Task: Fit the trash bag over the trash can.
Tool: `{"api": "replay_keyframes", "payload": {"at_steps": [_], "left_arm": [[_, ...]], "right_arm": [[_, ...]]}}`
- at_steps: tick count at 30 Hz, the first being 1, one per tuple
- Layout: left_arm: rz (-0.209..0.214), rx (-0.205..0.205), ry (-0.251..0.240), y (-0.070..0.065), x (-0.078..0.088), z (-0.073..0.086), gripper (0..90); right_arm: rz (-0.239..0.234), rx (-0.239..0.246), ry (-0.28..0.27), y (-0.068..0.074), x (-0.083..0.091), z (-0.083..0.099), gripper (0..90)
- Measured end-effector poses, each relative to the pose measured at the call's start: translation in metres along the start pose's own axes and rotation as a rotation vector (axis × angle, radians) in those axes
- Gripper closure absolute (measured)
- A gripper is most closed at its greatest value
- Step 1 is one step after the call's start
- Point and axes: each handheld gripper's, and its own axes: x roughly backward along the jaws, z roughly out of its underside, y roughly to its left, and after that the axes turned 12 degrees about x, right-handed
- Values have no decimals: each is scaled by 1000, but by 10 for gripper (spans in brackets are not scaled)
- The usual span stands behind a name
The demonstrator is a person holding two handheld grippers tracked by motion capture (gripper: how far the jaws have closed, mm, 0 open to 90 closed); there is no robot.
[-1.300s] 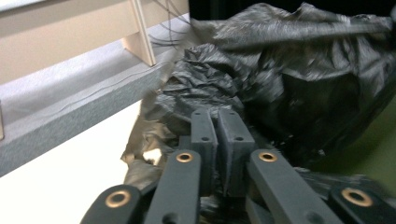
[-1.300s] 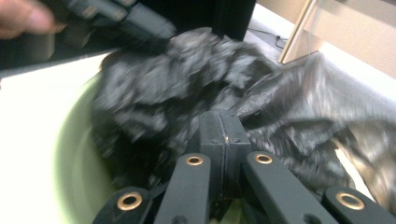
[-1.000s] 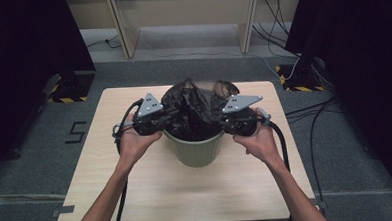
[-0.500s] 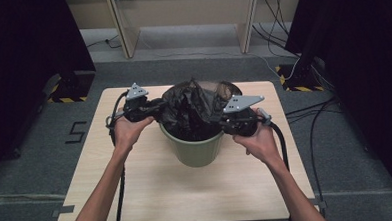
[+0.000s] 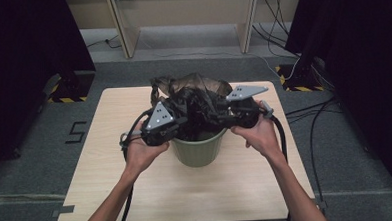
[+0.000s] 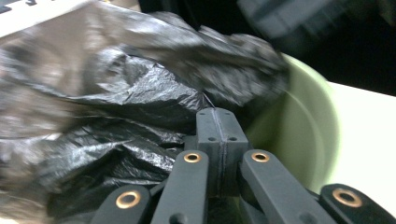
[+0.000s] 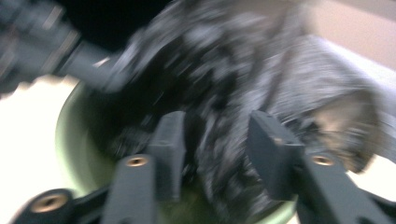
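- Standing near the middle of the pale wooden table (image 5: 112,194), a little toward its far edge, the round pale green plastic bin (image 5: 198,150) has a crumpled black plastic bin bag (image 5: 196,98) heaped over its mouth.
- Most of the bin's rim is covered in the high view by the bag and both tools; only its front wall shows clearly there.
- The left gripper (image 6: 217,122) has its two black jaws pressed flat together, having just been closing. A thin fold of the bag's film seems to run up from their tips, but whether it is actually pinched is hard to make out, as that part of the left gripper view is smeared.
- In the high view the left gripper (image 5: 177,122) sits at the bin's left rim, its tips buried in the bag.
- The right gripper (image 7: 212,140) has its jaws standing apart, having just been opening; bunched bag film lies between them, and the pads do not look pressed on it. The whole right gripper view is heavily blurred.
- The bin's inner wall (image 6: 299,126) shows beside the bag in the left gripper view.
- The bag's far part lifts into a translucent brownish flap (image 5: 183,83) above the bin; the bin's inside is hidden.
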Motion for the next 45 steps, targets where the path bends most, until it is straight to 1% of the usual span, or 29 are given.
{"api": "replay_keyframes", "payload": {"at_steps": [2, 4, 6, 7, 9, 10, 12, 13, 15, 18, 20, 22, 25, 28, 29, 31, 32, 33, 34, 35, 36, 37, 38, 39, 40, 41, 42, 43, 45], "left_arm": [[13, -2, 6, -2, 0, 5, 897], [18, -2, 8, -3, 0, 7, 896], [20, 4, 0, -2, 1, 7, 894], [23, 4, -6, -1, 2, 7, 893], [26, 6, -12, -1, 4, 7, 887], [30, 6, -18, 0, 6, 8, 883], [38, 19, -36, 1, 11, 8, 861], [39, 25, -47, 3, 14, 8, 840], [42, 46, -75, 8, 22, 7, 790], [40, 91, -128, 21, 36, 4, 686], [21, 135, -165, 34, 44, 0, 598], [10, 186, -187, 48, 48, -4, 546], [-24, 256, -181, 69, 42, -10, 479], [-16, 297, -127, 80, 26, -15, 409], [-29, 294, -108, 80, 20, -16, 395], [-53, 274, -22, 81, 7, -17, 343], [-81, 272, 14, 83, 1, -15, 317], [-94, 268, 21, 84, -1, -14, 366], [-88, 251, 34, 86, -3, -13, 436], [-69, 249, 26, 86, -3, -12, 533], [-61, 242, 4, 84, -3, -12, 653], [-73, 218, -4, 80, -2, -13, 715], [-84, 190, -8, 76, -2, -15, 766], [-87, 171, -12, 71, -2, -17, 791], [-82, 156, -20, 66, -2, -19, 820], [-74, 141, -26, 60, -4, -20, 837], [-50, 126, -27, 53, -6, -21, 848], [-26, 110, -16, 46, -8, -22, 854], [-2, 69, 10, 33, -11, -19, 856]], "right_arm": [[49, -29, 10, -10, -2, -10, 412], [54, -57, -4, -19, -10, -19, 388], [57, -66, 35, -26, -23, -26, 376], [52, -71, 52, -28, -32, -28, 402], [13, -61, 84, -28, -49, -28, 506], [-9, -61, 100, -27, -56, -27, 626], [-39, -19, 140, -24, -67, -24, 770], [-56, -9, 141, -21, -68, -21, 839], [-84, 17, 117, -16, -63, -16, 900], [-97, 52, 88, -6, -46, -7, 900], [-94, 69, 62, 1, -30, 0, 900], [-94, 82, 30, 9, -13, 8, 900], [-87, 108, -9, 20, 6, 15, 900], [-96, 120, -24, 28, 16, 21, 900], [-95, 122, -27, 29, 18, 22, 900], [-95, 119, -34, 32, 20, 26, 900], [-96, 120, -34, 32, 20, 27, 900], [-100, 120, -35, 33, 21, 29, 900], [-101, 120, -36, 33, 21, 29, 900], [-103, 116, -37, 33, 21, 30, 900], [-111, 108, -42, 32, 20, 30, 864], [-119, 91, -47, 31, 20, 30, 812], [-111, 71, -56, 30, 19, 29, 750], [-102, 63, -60, 28, 19, 27, 712], [-93, 60, -64, 24, 19, 24, 640], [-70, 34, -75, 20, 20, 20, 582], [-40, 5, -94, 15, 20, 16, 534], [-22, -26, -106, 6, 21, 11, 501], [9, -75, -131, -6, 21, 3, 449]]}}
